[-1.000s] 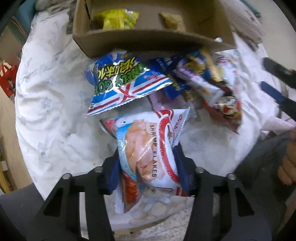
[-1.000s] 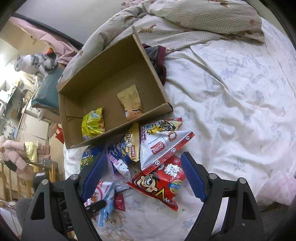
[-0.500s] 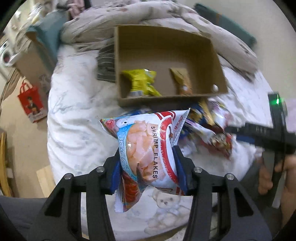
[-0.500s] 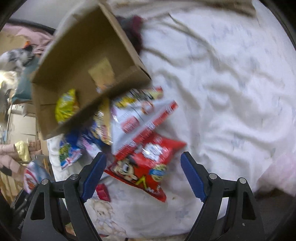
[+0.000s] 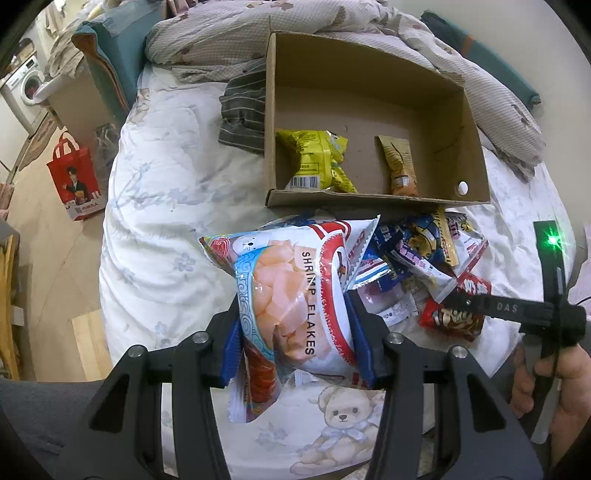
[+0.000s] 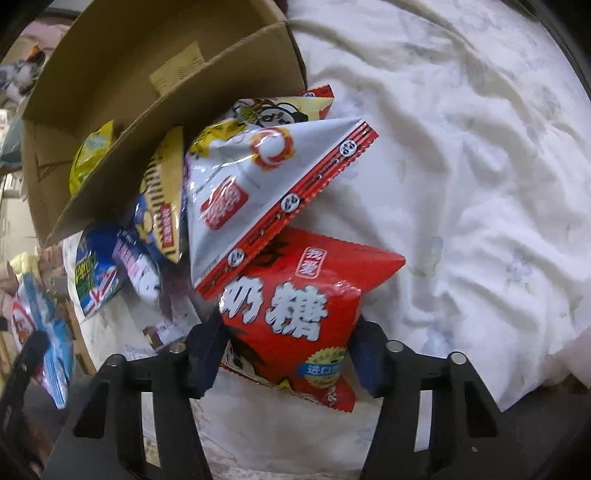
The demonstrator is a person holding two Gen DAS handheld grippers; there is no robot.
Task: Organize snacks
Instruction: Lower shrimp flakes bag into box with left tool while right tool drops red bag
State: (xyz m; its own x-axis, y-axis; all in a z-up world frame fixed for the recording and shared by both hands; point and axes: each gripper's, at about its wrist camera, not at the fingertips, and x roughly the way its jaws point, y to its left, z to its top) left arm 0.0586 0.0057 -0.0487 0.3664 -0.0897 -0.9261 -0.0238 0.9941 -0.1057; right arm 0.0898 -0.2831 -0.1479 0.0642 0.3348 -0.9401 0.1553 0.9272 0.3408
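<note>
We're in a home bedroom: a bed (image 5: 155, 206) under a white floral sheet with a teddy-bear print, a rumpled quilt (image 5: 229, 33) at its head, a washing machine (image 5: 26, 79) beyond, a red tote bag (image 5: 75, 177) on the wooden floor.

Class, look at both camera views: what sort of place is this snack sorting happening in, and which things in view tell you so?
Most likely a bedroom at home. The snacks and cardboard box lie on a bed with a white floral sheet, a rumpled duvet sits behind, and a washing machine shows at the far left.
</note>
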